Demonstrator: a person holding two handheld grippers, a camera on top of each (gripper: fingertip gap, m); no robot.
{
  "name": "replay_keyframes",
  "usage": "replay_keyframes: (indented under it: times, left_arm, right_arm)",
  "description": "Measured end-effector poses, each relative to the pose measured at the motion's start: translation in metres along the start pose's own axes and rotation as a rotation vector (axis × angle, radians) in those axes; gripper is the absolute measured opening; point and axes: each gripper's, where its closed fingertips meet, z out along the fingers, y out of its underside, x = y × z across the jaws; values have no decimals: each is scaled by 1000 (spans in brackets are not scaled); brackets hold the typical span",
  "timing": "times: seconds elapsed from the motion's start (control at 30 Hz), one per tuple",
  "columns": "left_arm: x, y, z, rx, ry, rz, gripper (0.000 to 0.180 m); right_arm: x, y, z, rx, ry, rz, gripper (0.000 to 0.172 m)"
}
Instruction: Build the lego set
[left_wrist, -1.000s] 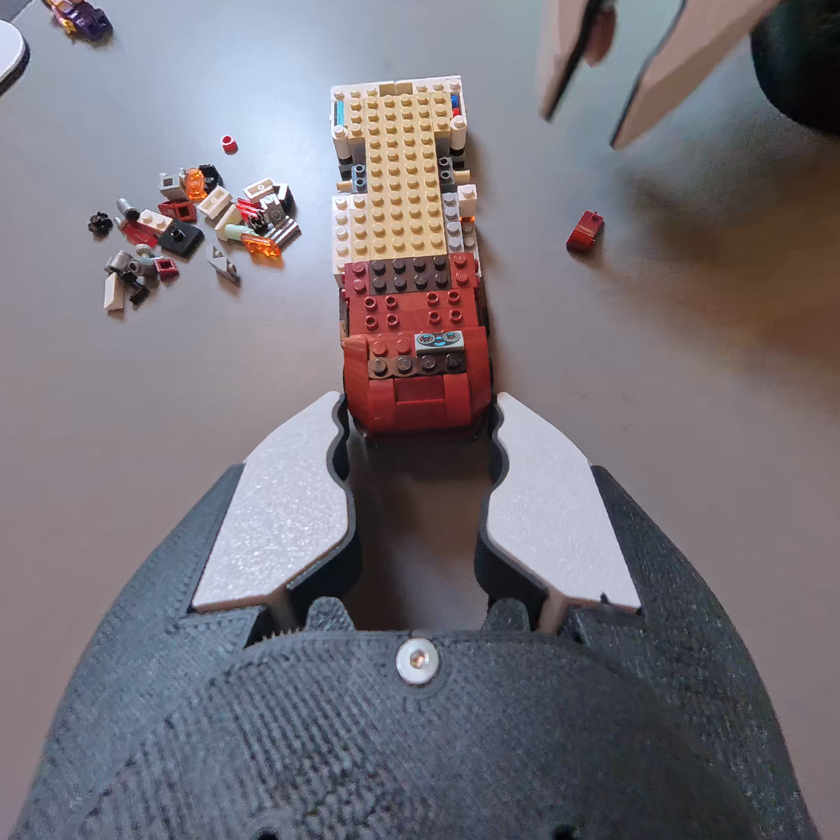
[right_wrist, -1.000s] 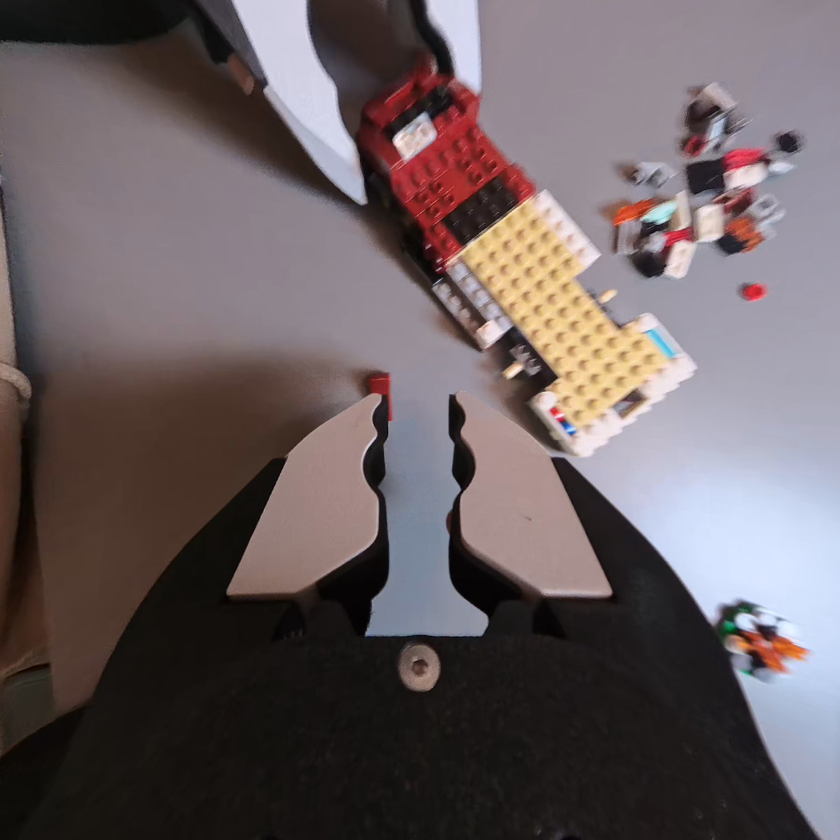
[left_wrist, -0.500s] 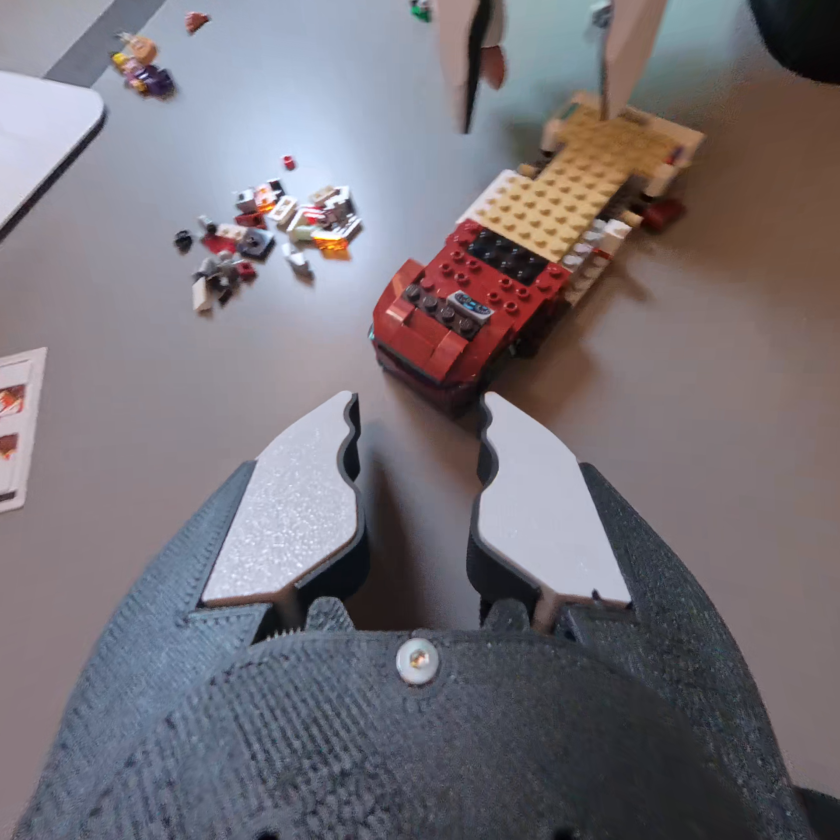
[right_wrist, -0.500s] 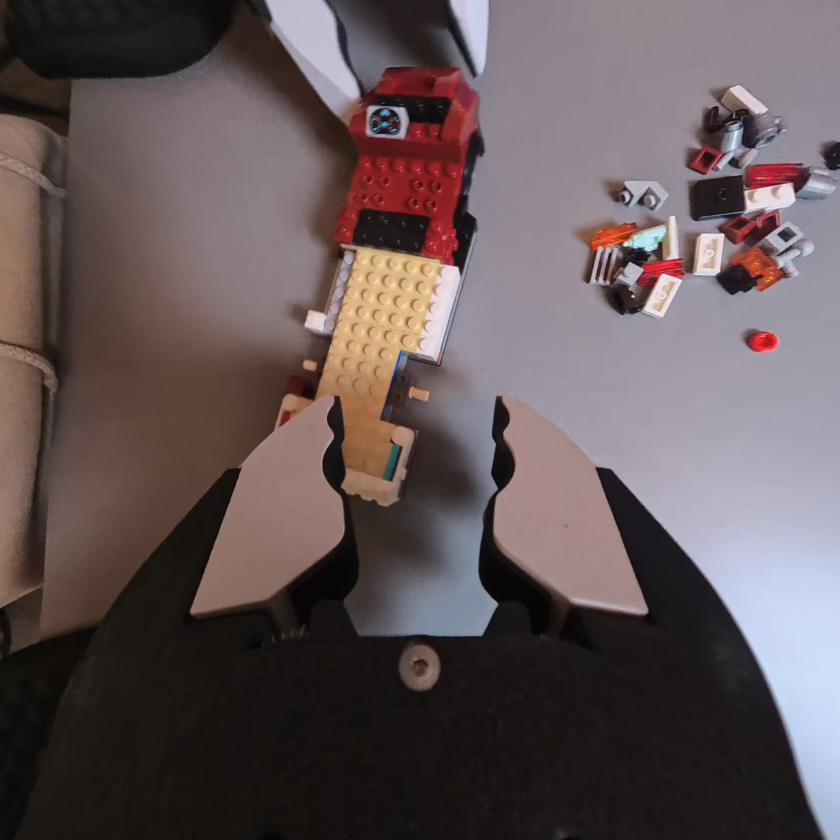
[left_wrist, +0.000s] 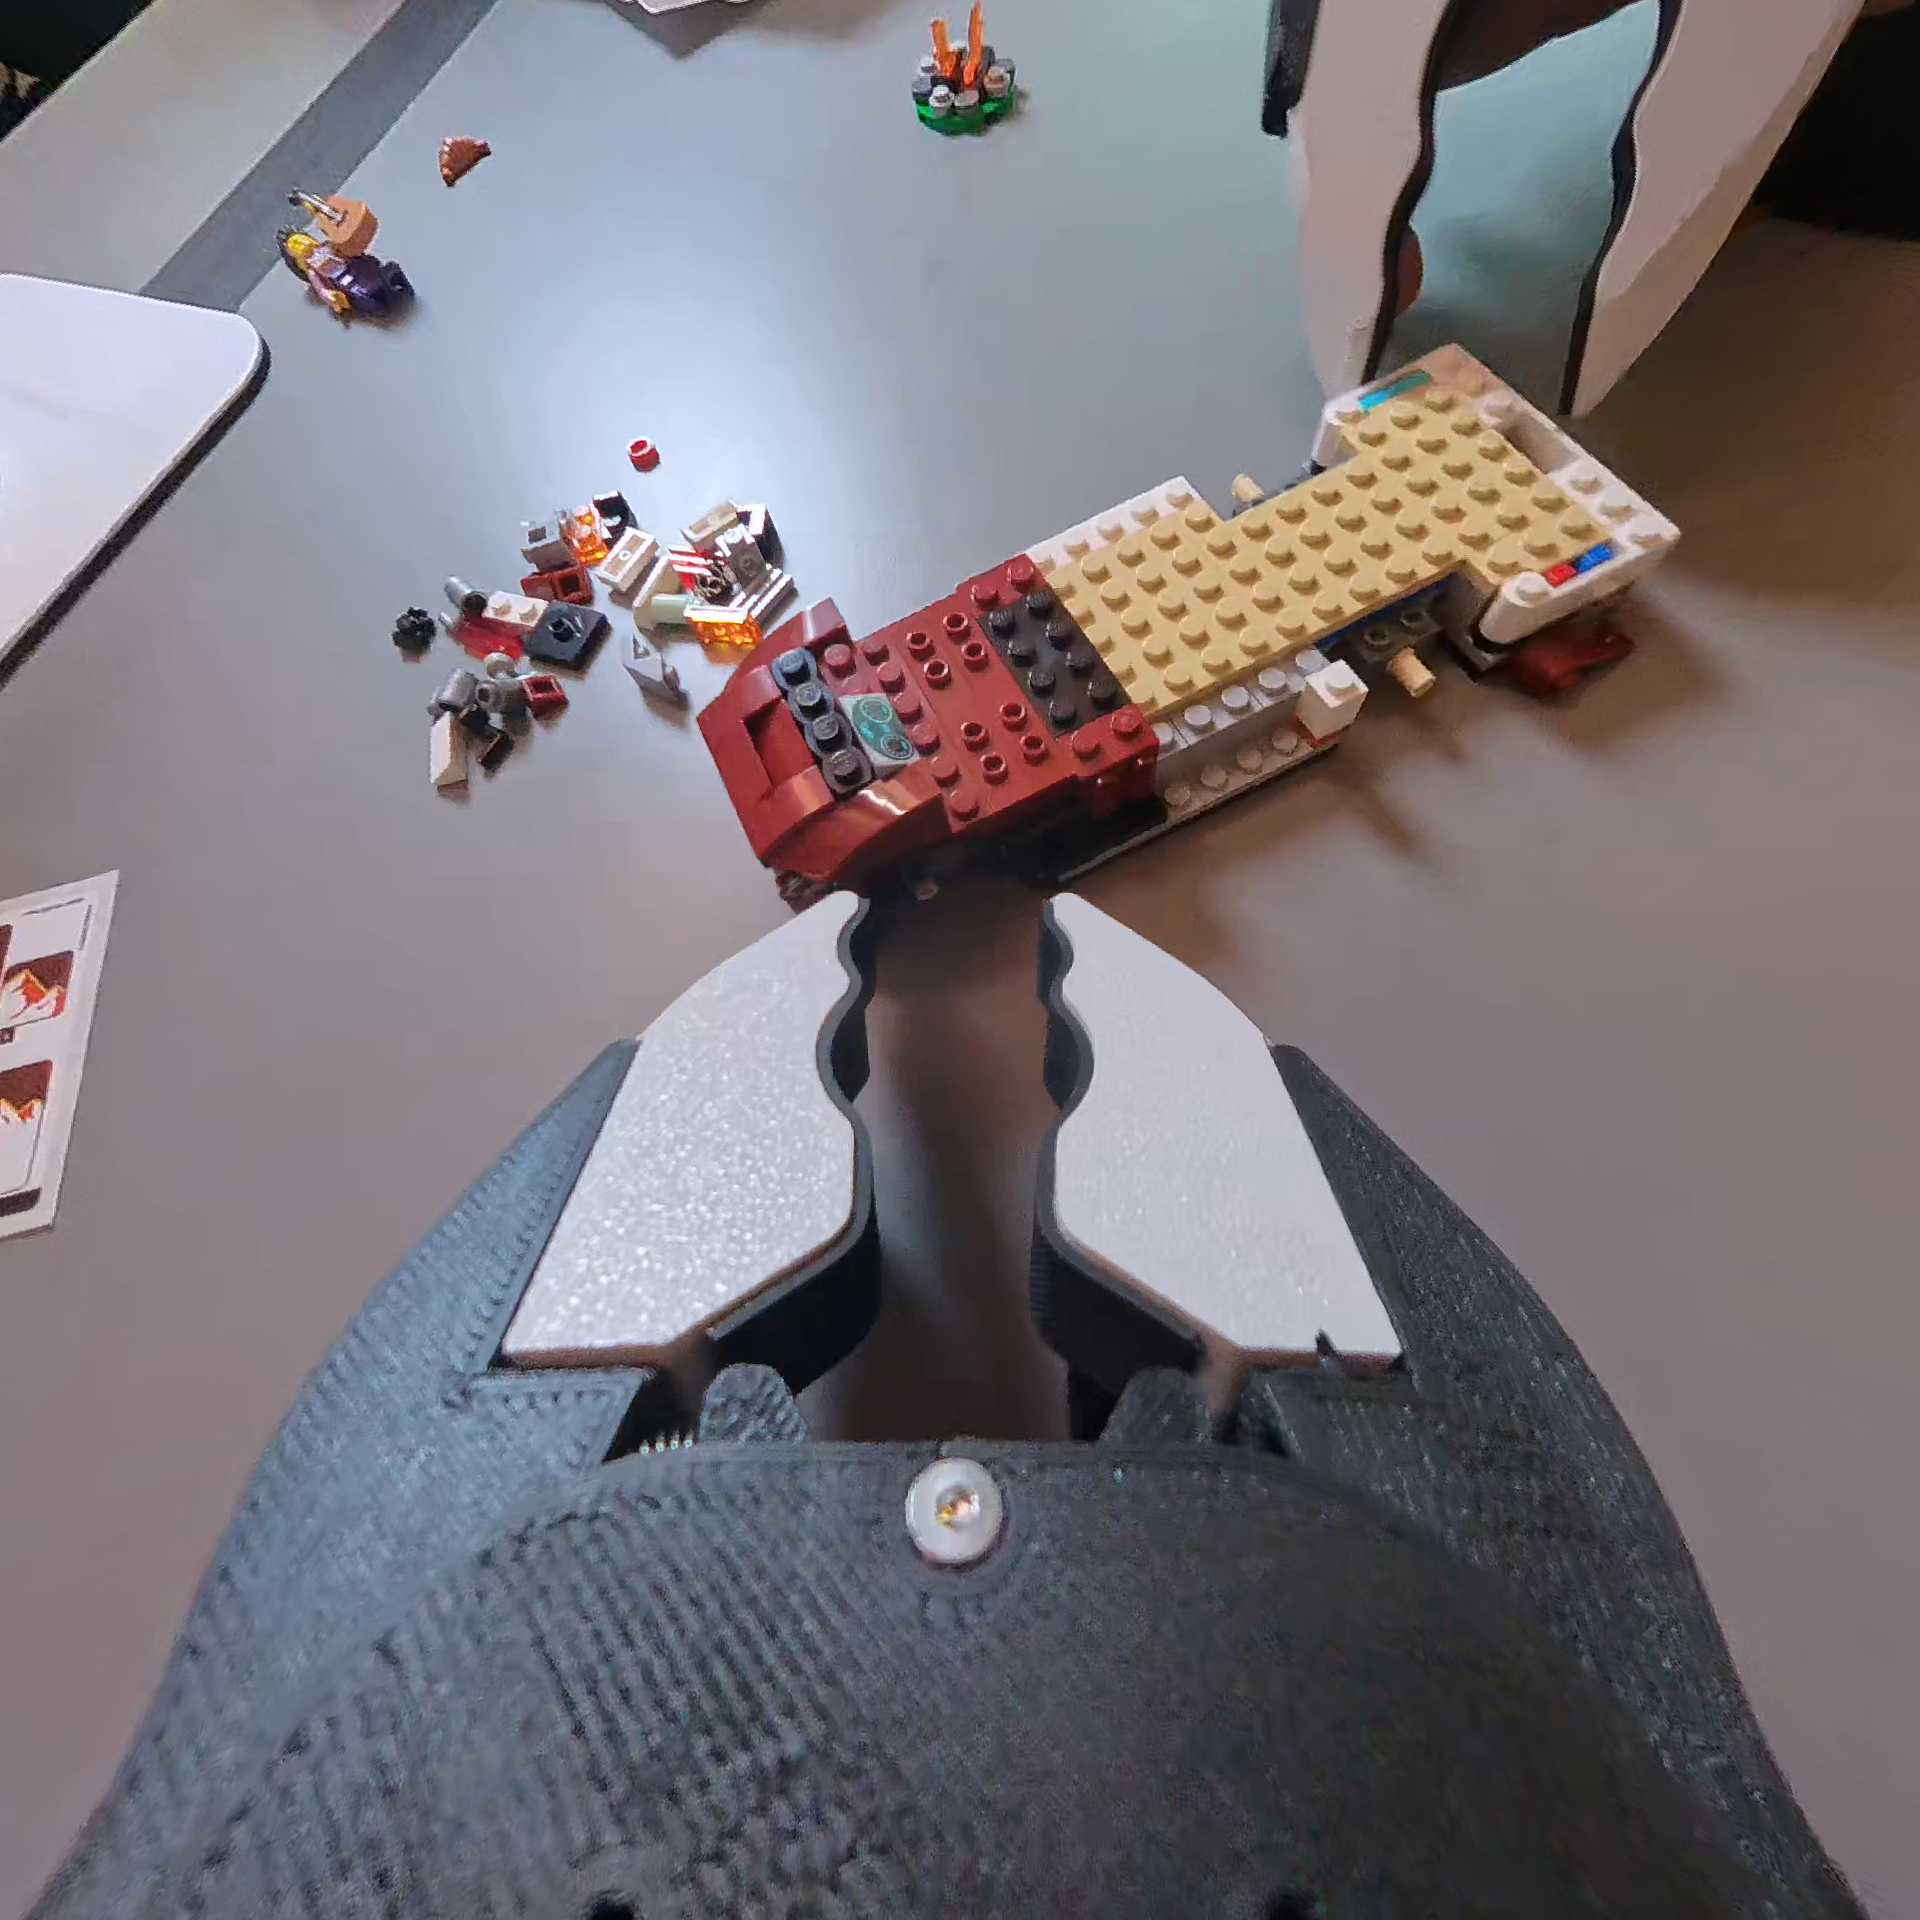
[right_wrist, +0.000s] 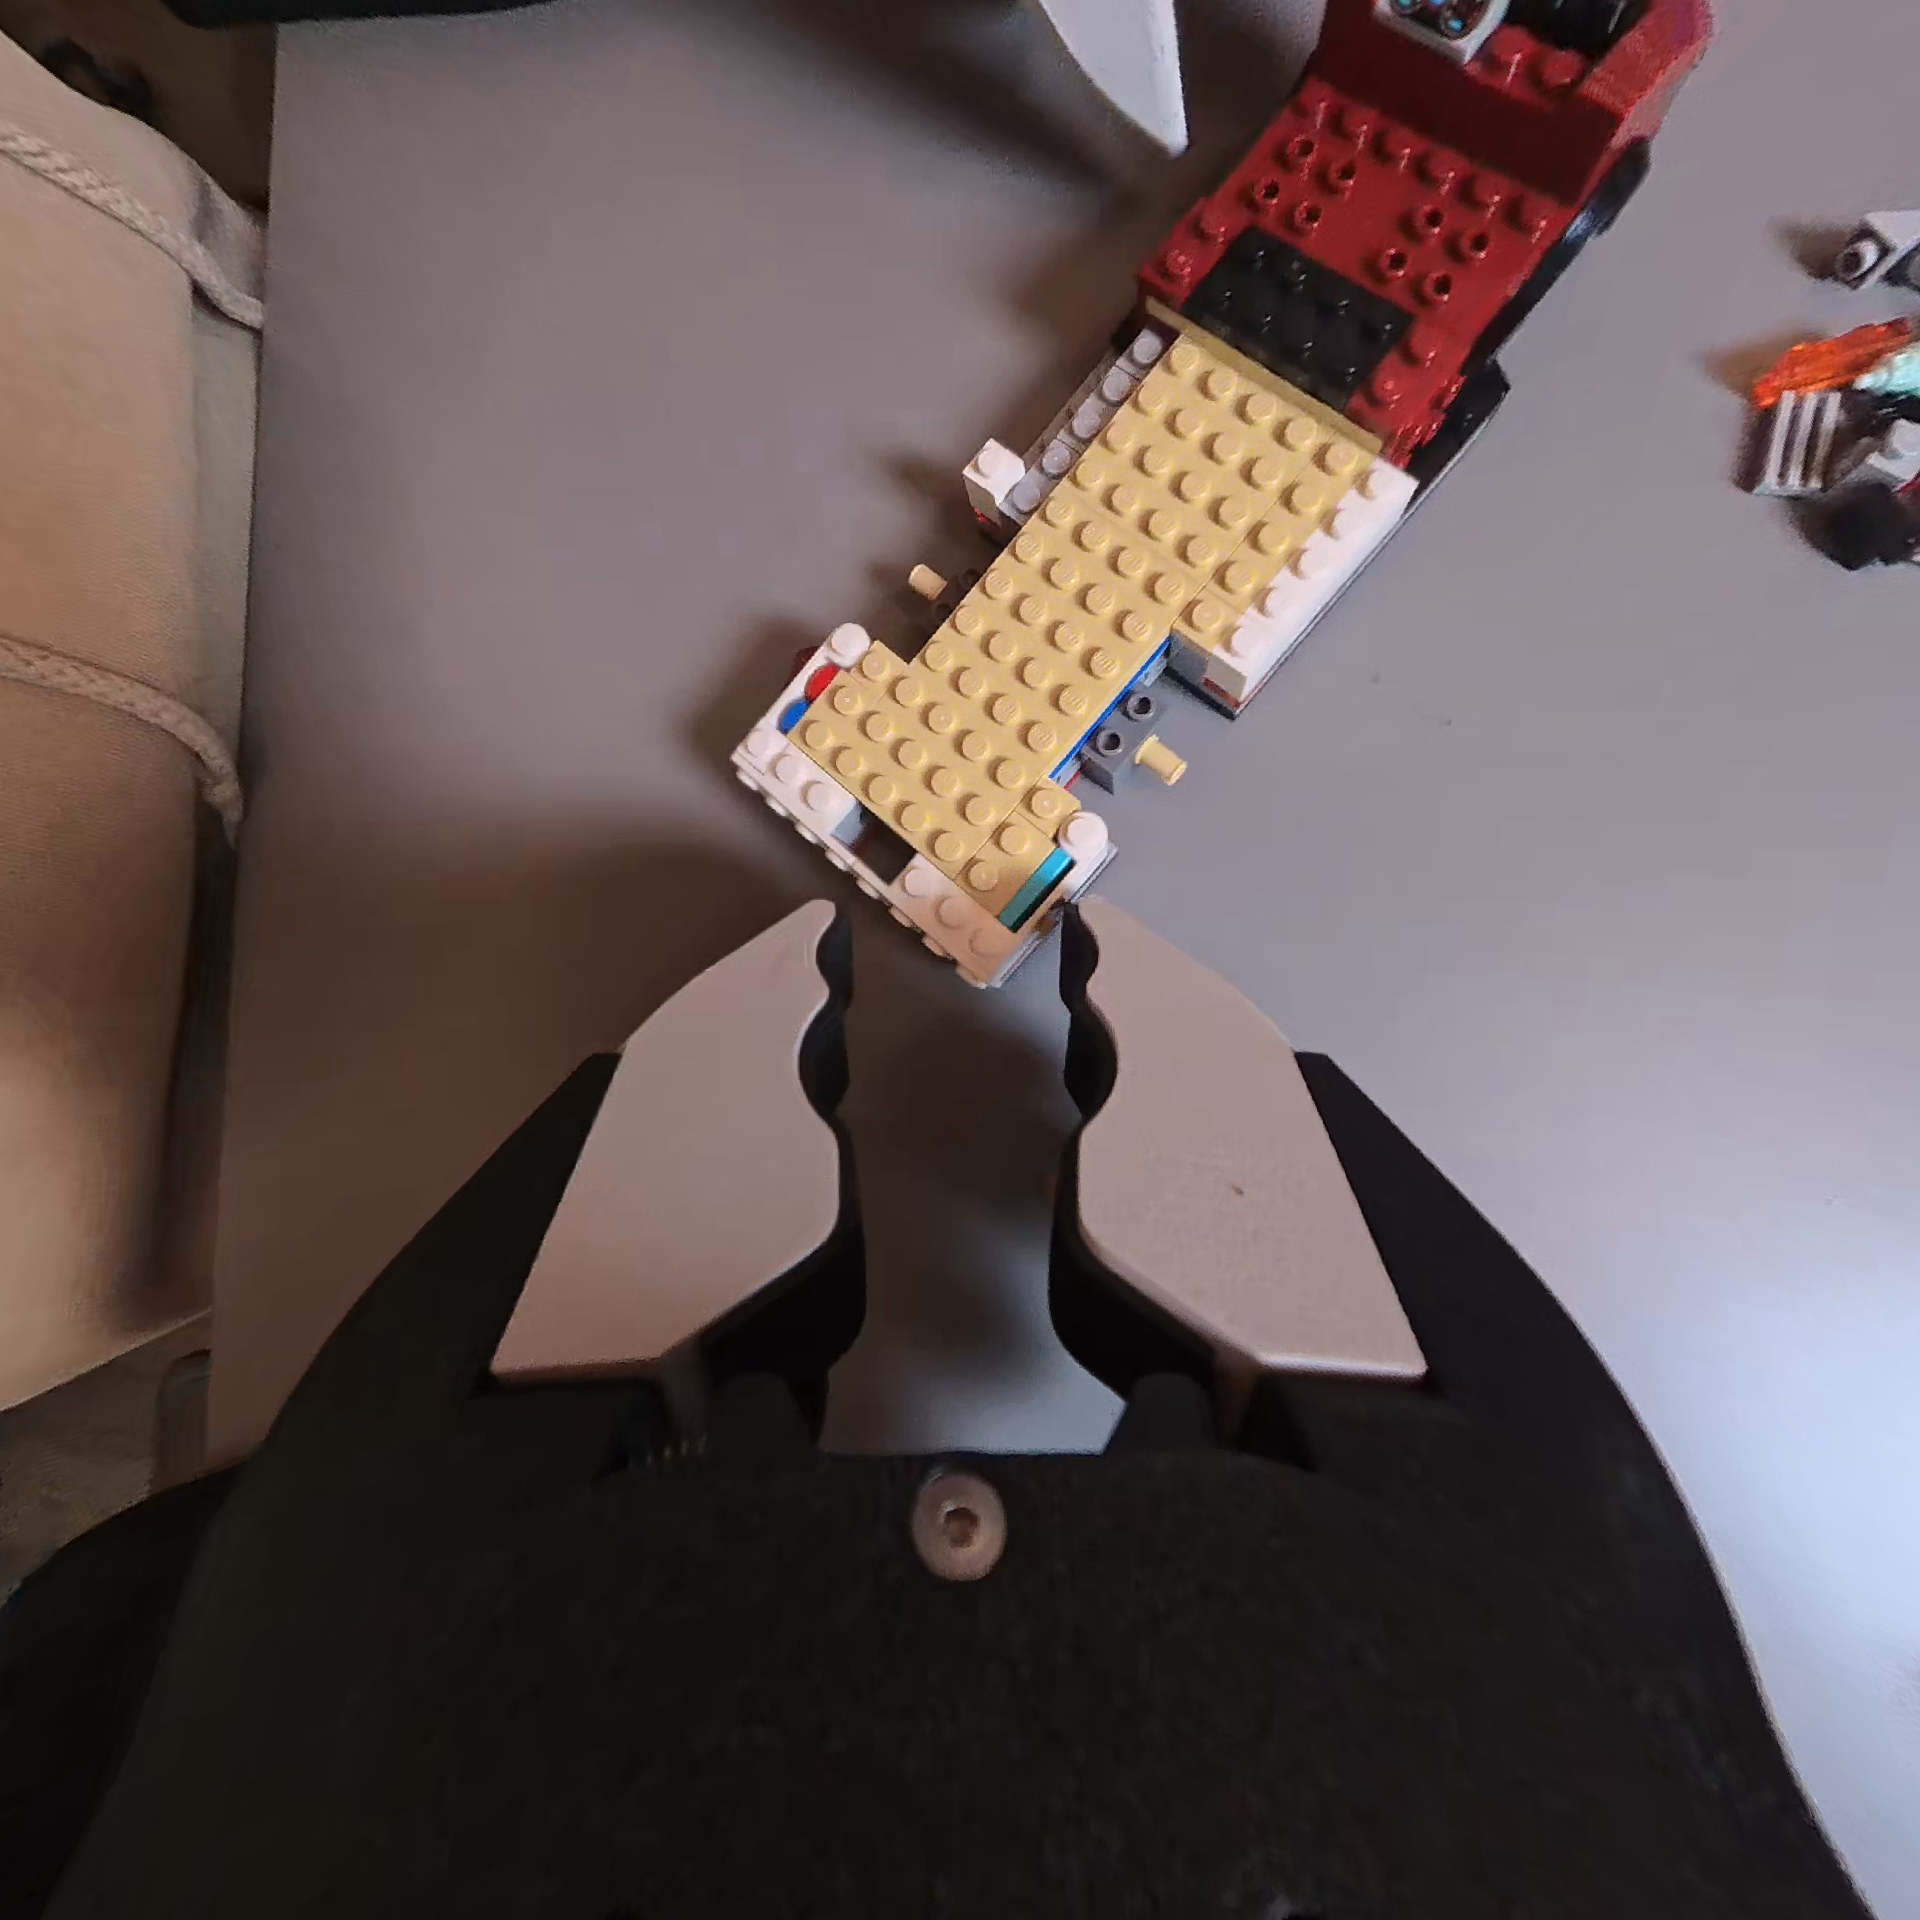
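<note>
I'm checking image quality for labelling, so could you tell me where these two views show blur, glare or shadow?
Left wrist view: the brick vehicle is fairly sharp, with a glare streak on its dark red nose, and the other gripper's fingers at the top edge are soft. Right wrist view: the loose bricks at the right edge are smeared, and a dark shadow lies on the table beside the right gripper.

Left wrist view: low over table (left_wrist: 1351, 1143), close, facing red front of brick vehicle (left_wrist: 1143, 644). Right wrist view: higher, steeply downward, facing its white rear from opposite end. Shared: vehicle, loose brick pile (left_wrist: 603, 603), table.
</note>
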Motion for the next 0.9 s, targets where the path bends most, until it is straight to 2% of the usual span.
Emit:
replay_keyframes:
  times: [0.03,0.37,0.53,0.9]
  left_arm:
    - [-1,-2,2,4,-13,-5,30]
    - [-19,-6,4,34,-108,-69,31]
    - [-19,-3,1,28,-107,-83,31]
    - [-16,-3,1,34,-93,-72,33]
  right_arm:
    - [0,-1,2,0,22,-8,34]
    - [3,-16,12,44,124,-15,28]
    - [10,-24,17,71,142,21,27]
    - [-5,-31,23,77,146,-43,25]
